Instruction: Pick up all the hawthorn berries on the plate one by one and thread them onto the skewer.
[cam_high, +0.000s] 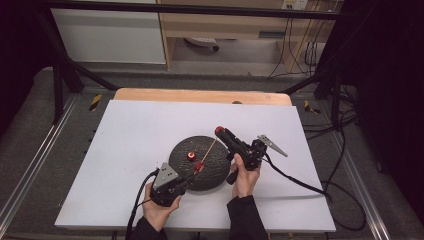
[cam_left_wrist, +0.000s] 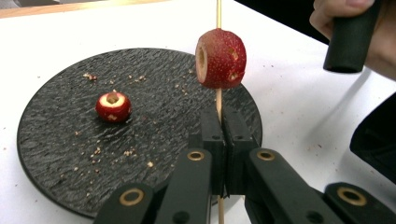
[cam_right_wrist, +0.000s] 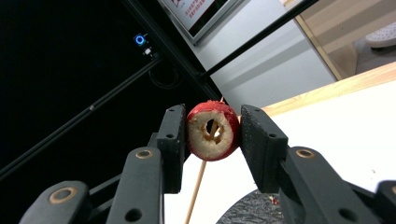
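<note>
- My left gripper (cam_left_wrist: 219, 140) is clamped on the skewer (cam_left_wrist: 218, 100); its jaws meet around the thin stick, which runs straight up ahead of them.
- One cored fruit (cam_left_wrist: 220, 58) already sits on the skewer just beyond those jaws, so I judge the threading under way.
- My right gripper (cam_right_wrist: 214, 135) is clamped on a second cored fruit (cam_right_wrist: 213, 130), one jaw on each flank, with the skewer tip showing in its bore.
- To do this well, I keep the left hand steady and push the right along the stick's line, bore centred, squeezing gently.
- Farther ahead of the left jaws, a third fruit (cam_left_wrist: 113, 106) waits on the dark plate (cam_left_wrist: 51, 154), among crumbs.
</note>
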